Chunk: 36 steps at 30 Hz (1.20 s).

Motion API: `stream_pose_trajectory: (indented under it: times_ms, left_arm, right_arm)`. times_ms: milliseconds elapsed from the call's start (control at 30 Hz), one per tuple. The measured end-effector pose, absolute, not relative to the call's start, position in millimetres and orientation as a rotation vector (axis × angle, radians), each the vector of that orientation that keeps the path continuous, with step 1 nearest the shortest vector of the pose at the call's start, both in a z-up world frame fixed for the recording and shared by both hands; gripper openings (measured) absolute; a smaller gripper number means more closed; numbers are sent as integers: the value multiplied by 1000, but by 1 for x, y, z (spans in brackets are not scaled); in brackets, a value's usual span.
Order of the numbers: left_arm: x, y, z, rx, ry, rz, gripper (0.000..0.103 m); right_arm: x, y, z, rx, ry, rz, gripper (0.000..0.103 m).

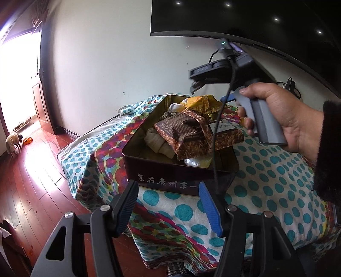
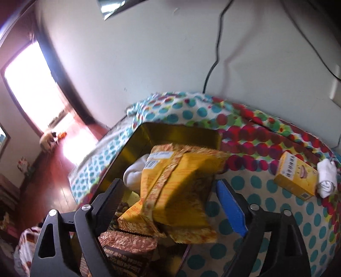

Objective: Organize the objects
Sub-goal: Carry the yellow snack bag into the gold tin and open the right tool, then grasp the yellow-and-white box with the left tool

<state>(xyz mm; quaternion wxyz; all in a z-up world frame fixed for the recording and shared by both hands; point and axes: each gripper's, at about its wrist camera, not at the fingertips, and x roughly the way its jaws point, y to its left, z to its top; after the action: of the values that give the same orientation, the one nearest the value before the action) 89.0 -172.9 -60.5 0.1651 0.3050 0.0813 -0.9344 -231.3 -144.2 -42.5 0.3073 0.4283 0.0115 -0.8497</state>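
A dark metal tin point(image 1: 170, 173) with a gold inside stands on a table with a dotted cloth. It holds brown snack packets point(image 1: 191, 132), yellow packets point(image 1: 202, 102) and a cream cloth point(image 1: 157, 140). My left gripper point(image 1: 168, 204) is open and empty, just in front of the tin's near wall. My right gripper point(image 2: 168, 198) is open above the tin point(image 2: 149, 136), with a yellow packet point(image 2: 177, 187) lying between and below its fingers. The right gripper's body point(image 1: 238, 64) and the hand show in the left wrist view, above the tin's far end.
A yellow box point(image 2: 296, 176) and a rolled white cloth point(image 2: 326, 179) lie on the dotted cloth point(image 2: 266, 204) right of the tin. A dark monitor point(image 1: 255, 19) hangs on the wall behind. Red wood floor point(image 1: 32, 174) and a small dog point(image 1: 13, 142) are at the left.
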Motion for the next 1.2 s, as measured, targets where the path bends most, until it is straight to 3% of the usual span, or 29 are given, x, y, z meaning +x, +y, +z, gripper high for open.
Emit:
stream_pose_trajectory:
  times_ms: [100, 233, 333, 533, 700, 833, 1033, 1200]
  left_arm:
    - [91, -166, -58, 850, 204, -2679, 61]
    - [97, -155, -52, 795, 189, -2728, 61]
    - [98, -147, -49, 776, 206, -2756, 61]
    - [73, -121, -34, 807, 248, -2830, 61]
    - [16, -97, -15, 841, 262, -2898, 61]
    - [-48, -68, -10, 859, 162, -2972, 63]
    - [-171, -42, -35, 968, 119, -2971, 63]
    - [-235, -24, -65, 1032, -79, -2940, 63]
  right_arm:
    - [-234, -109, -30, 1081, -51, -2326, 93]
    - [-248, -44, -26, 1061, -2, -2536, 98]
    - [-272, 13, -40, 1115, 41, -2719, 99]
    - [-302, 108, -84, 1236, -50, -2847, 99]
    - [-312, 126, -114, 1307, -104, -2812, 97]
    - [-305, 141, -114, 1238, -245, -2829, 103]
    - [-308, 154, -119, 1273, -363, -2815, 103]
    - [-306, 161, -115, 1280, -425, -2805, 103]
